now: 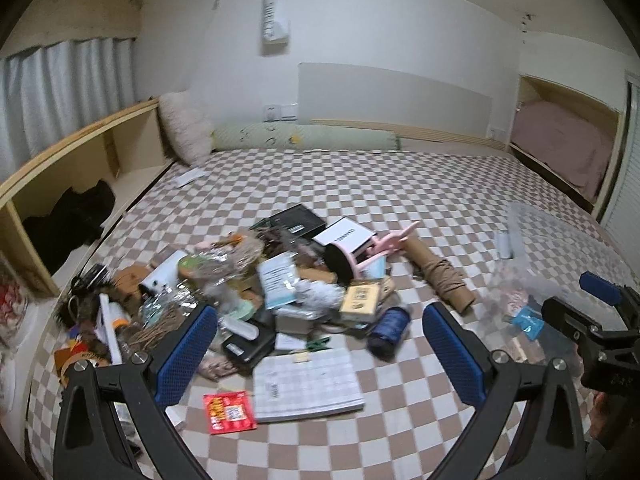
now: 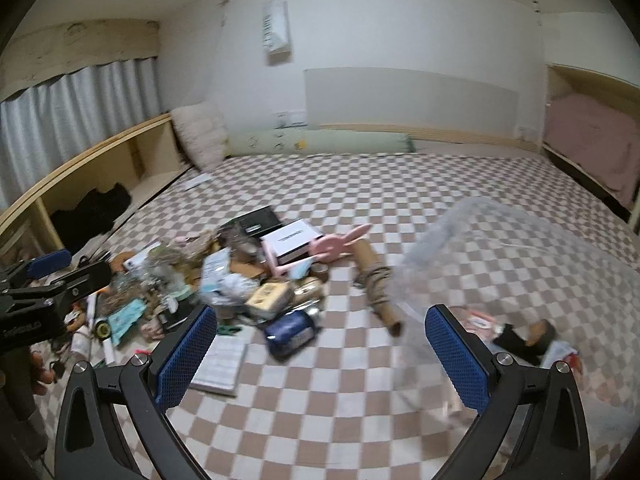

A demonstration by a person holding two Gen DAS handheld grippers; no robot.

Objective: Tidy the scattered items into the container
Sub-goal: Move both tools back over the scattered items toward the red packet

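Both tools gape empty above the bed: left tool (image 1: 320, 344) faces the clutter pile (image 1: 256, 280), clear container (image 2: 520, 280) lies nearer the right tool (image 2: 320, 344).

I see a checkered bedspread (image 1: 400, 184) in brown and white squares spread over the bed. At its far end a long pale green bolster (image 1: 308, 139) lies along the wall, with a fluffy cream pillow (image 1: 186, 128) leaning just left of it. On my left runs a wooden shelf (image 1: 80, 148) holding a black garment (image 1: 76, 216), beneath grey curtains (image 1: 60, 84). A white air conditioner (image 1: 275, 14) hangs on the wall. Far right, a pink blanket (image 1: 560, 140) fills an alcove.
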